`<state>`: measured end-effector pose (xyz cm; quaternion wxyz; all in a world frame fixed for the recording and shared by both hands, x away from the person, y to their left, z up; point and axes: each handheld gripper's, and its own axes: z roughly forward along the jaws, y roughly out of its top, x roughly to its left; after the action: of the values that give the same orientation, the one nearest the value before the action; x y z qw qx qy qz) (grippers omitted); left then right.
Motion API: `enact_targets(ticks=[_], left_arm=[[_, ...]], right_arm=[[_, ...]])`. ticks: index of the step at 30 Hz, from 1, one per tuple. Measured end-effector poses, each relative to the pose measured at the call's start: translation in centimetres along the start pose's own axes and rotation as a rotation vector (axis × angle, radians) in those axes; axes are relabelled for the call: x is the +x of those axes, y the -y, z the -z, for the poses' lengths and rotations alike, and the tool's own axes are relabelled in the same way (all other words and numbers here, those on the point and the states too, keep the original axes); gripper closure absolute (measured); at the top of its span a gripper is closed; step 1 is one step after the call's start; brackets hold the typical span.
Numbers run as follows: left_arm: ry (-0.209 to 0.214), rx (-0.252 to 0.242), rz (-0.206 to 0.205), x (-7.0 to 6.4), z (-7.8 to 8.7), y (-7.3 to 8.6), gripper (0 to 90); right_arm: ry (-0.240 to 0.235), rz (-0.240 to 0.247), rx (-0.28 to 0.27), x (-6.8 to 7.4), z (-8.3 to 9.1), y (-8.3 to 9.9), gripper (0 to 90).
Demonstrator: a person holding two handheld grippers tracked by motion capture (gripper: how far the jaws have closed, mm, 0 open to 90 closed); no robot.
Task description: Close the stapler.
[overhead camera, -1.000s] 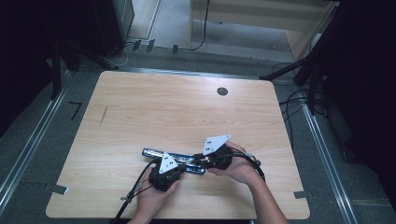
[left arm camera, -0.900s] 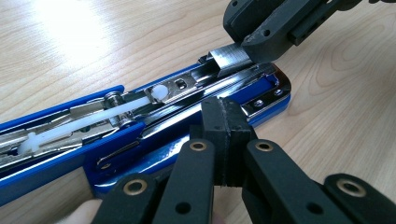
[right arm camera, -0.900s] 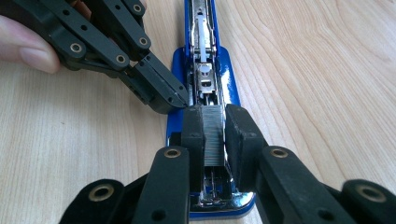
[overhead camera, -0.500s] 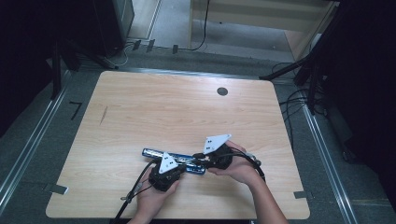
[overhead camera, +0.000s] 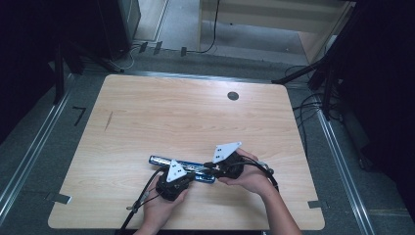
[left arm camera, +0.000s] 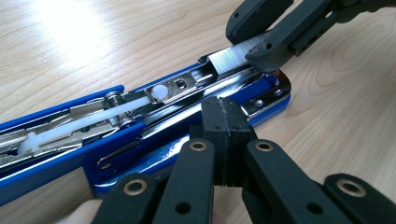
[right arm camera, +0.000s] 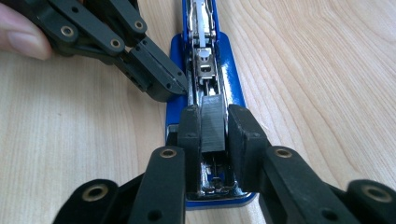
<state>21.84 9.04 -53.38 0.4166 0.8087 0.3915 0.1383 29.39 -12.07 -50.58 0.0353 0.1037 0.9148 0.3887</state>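
A blue stapler (overhead camera: 161,160) lies opened flat near the table's front edge, its chrome magazine (left arm camera: 187,86) exposed. My right gripper (right arm camera: 212,126) is shut on a strip of staples (right arm camera: 212,121) and holds it over the front end of the magazine; the left gripper view shows that strip (left arm camera: 231,58) angled down into the channel. My left gripper (left arm camera: 225,135) is shut, nothing between its pads, its tip pressed against the stapler's side rail. In the high view both grippers, left (overhead camera: 192,173) and right (overhead camera: 209,169), meet at the stapler's right end.
The wooden table (overhead camera: 195,117) has a black round grommet (overhead camera: 233,96) at the back right and a dark streak (overhead camera: 108,120) at the left. Cables (overhead camera: 313,105) and stands crowd the floor beyond the right edge.
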Motion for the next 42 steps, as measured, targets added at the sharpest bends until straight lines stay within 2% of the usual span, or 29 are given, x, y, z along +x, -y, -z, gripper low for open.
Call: enact_targets(ticks=[4, 11, 13, 15, 20, 25, 37, 42], left_arm=[[0.0, 0.001, 0.001, 0.01, 0.0, 0.0, 90.0], [0.0, 0.001, 0.001, 0.01, 0.0, 0.0, 90.0], [0.0, -0.001, 0.003, 0.0, 0.0, 0.0, 90.0], [0.0, -0.003, 0.003, -0.02, -0.02, 0.0, 90.0], [0.0, -0.002, 0.003, -0.01, -0.01, 0.0, 90.0], [-0.001, -0.002, 0.004, 0.0, -0.02, 0.0, 90.0], [0.0, 0.0, 0.002, 0.01, 0.0, 0.0, 90.0], [0.001, -0.002, 0.004, 0.01, -0.01, 0.0, 90.0]], right_arm=[[0.001, 0.009, -0.006, -0.05, 0.02, -0.02, 77.2], [-0.004, -0.011, -0.012, -0.04, 0.22, -0.07, 77.7], [-0.006, -0.015, -0.047, -0.16, 0.55, -0.14, 79.6], [0.0, -0.015, -0.057, -0.15, 0.93, -0.29, 79.6], [-0.003, -0.013, -0.047, -0.04, 0.87, -0.37, 79.7], [-0.026, -0.025, -0.056, 0.02, 0.81, -0.56, 79.7], [-0.019, -0.027, -0.025, 0.0, -0.03, -0.54, 79.6], [-0.014, -0.04, -0.049, -0.17, 0.27, -0.64, 79.7]])
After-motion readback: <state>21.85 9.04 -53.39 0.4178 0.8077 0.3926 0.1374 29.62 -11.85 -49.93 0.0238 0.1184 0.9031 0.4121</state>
